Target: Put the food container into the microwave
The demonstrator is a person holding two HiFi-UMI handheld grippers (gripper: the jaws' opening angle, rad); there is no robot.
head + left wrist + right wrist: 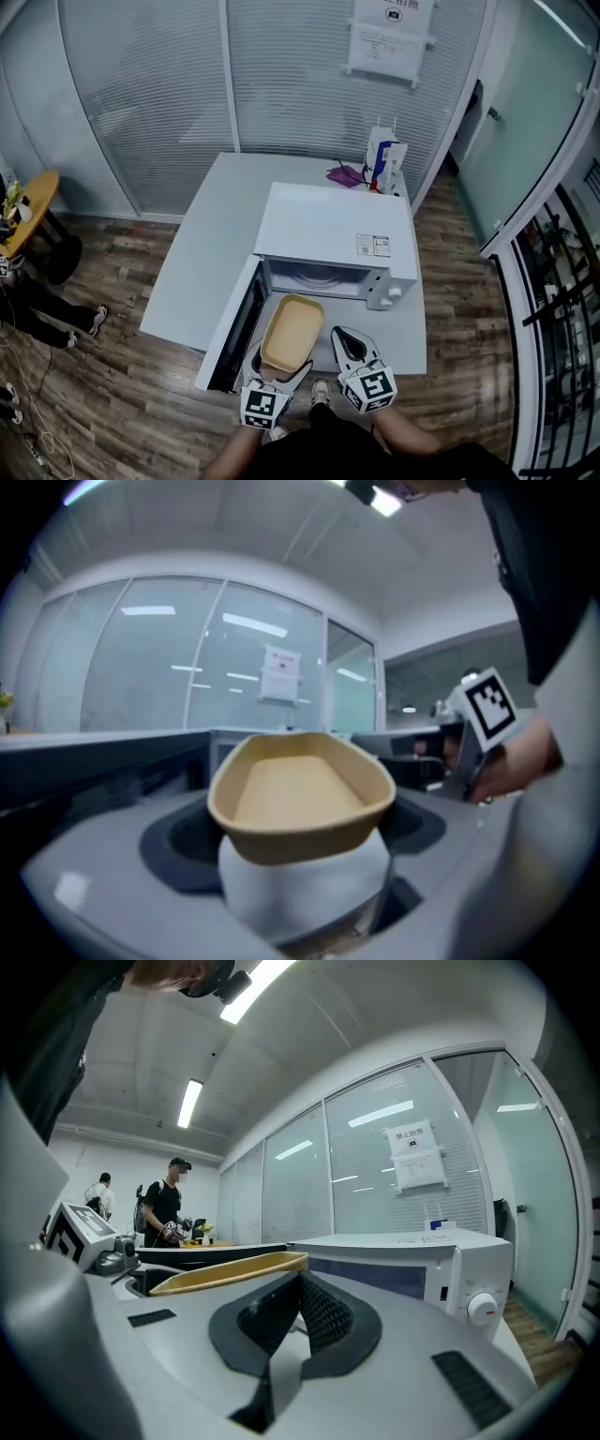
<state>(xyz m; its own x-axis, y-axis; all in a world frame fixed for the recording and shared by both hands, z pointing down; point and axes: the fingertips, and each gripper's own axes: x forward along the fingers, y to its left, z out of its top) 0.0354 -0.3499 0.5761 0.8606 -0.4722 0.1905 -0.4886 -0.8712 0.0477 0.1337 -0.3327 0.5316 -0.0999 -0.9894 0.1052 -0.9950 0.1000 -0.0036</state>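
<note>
- Tan oblong food container (pixel 292 332): empty, open-topped, roughly level, near end clamped between the fingers of the left gripper (pixel 278 364), held just before the microwave's open front.
- White microwave (pixel 333 230): upright on white table (pixel 211 234), door (pixel 239 328) swung wide leftward, turntable showing, knob at front right.

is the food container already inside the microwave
No, the left gripper holds the tan food container just in front of the open microwave.
</note>
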